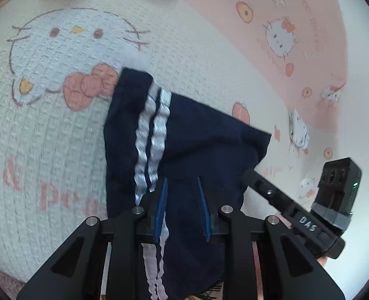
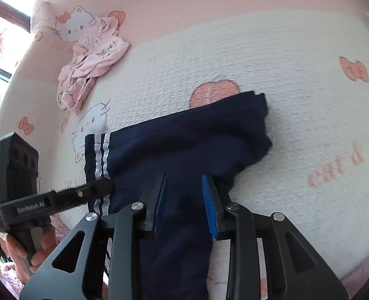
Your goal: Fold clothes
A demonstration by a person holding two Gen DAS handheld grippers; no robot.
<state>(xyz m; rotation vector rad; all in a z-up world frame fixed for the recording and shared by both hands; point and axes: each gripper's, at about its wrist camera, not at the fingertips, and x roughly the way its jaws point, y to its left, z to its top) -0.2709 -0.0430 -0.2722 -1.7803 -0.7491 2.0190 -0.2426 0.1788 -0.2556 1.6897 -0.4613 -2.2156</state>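
Navy shorts [image 1: 189, 135] hang between both grippers' fingers — left gripper [image 1: 183, 208] grasping them, right gripper [image 2: 185, 205] loosened around them — far end on the bed [image 2: 272, 57]. 1 pink garment [image 2: 91, 65] left unfolded.

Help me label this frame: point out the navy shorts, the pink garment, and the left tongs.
navy shorts [image 1: 204, 145]: left wrist view, plain navy panel.
pink garment [image 2: 94, 60]: right wrist view, crumpled middle.
left tongs [image 1: 181, 207]: left wrist view, midway between the tips.
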